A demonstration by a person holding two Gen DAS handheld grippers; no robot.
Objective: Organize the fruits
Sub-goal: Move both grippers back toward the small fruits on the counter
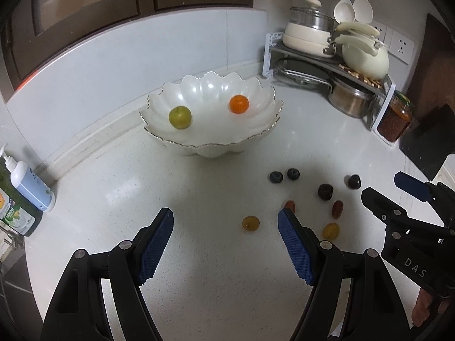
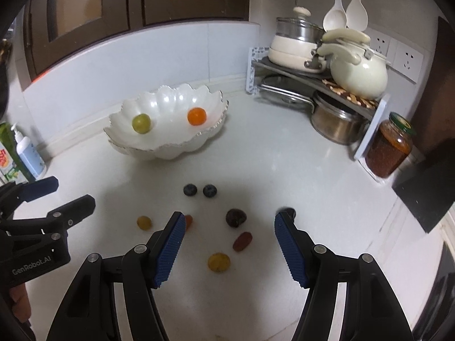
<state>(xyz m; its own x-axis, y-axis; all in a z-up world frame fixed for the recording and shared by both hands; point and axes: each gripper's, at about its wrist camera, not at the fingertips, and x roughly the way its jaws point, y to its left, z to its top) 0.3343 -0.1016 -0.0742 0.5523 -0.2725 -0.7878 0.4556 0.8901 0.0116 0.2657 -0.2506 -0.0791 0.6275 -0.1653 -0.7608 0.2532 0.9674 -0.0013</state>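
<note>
A white scalloped bowl (image 1: 212, 147) (image 2: 170, 150) at the back of the counter holds a green fruit (image 1: 180, 117) (image 2: 141, 123) and an orange one (image 1: 239, 104) (image 2: 196, 116). Several small fruits lie loose in front of it, among them two blueberries (image 1: 276, 176) (image 2: 190, 190). My left gripper (image 1: 226, 216) (image 2: 72, 190) hovers open, with a yellow fruit (image 1: 250, 223) (image 2: 144, 222) on the counter between its tips. My right gripper (image 2: 229, 216) (image 1: 384, 186) is open above a dark fruit (image 2: 236, 218) (image 1: 325, 191), a red date (image 2: 242, 241) and another yellow fruit (image 2: 218, 262). Neither holds anything.
A corner rack (image 2: 335, 85) with pots and a cream kettle (image 2: 358, 76) stands at the back right, with a jar of red sauce (image 2: 388, 147) beside it. A dark board (image 2: 426, 193) lies at the right edge. Soap bottles (image 1: 31, 182) stand at the left.
</note>
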